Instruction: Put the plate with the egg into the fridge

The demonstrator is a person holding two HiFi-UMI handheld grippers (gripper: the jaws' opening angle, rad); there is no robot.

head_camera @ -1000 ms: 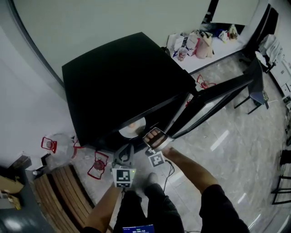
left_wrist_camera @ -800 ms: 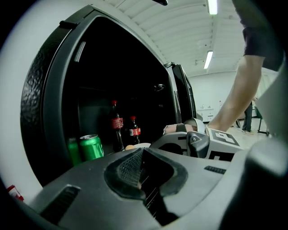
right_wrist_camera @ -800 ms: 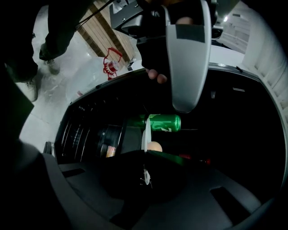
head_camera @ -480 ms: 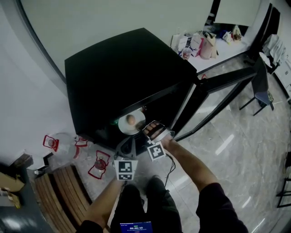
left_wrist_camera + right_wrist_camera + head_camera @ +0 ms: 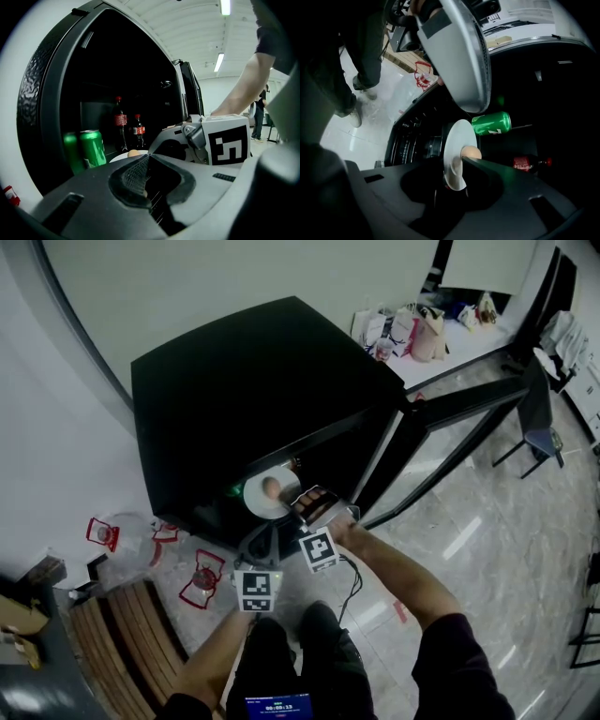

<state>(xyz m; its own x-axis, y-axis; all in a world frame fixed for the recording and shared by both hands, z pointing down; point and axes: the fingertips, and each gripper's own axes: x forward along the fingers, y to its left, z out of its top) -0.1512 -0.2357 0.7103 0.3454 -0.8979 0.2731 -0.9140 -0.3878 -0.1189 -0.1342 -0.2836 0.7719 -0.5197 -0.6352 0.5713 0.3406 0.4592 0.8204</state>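
The plate [image 5: 255, 502], a thin white disc, lies in the open mouth of the fridge [image 5: 244, 390] with the smooth tan egg [image 5: 273, 487] on it, right at the tips of my right tool [image 5: 298, 504]. That tool's own view is rolled, so the plate [image 5: 455, 145] stands edge-on there, its rim down between the jaws and the egg [image 5: 471, 153] against one jaw tip. The jaws of the right tool [image 5: 457, 165] have just been opening. I see a dark slit along the plate's underside, so the grip looks released rather than clenched. The interior is too dark for me to tell whether the plate rests on a shelf.

My left tool [image 5: 146, 158] is clenched on nothing, its mesh-textured pad showing and the tips meeting. In its view only a sliver of plate [image 5: 121, 158] and egg [image 5: 133, 153] peeks over the tips.

Deeper in, beyond both tools, stand a shiny green can [image 5: 93, 147] and two cola bottles [image 5: 120, 123] with red caps. The head view hides these under the fridge's black top. It alone shows the door [image 5: 450, 423] swung wide to the right tool's outer side.
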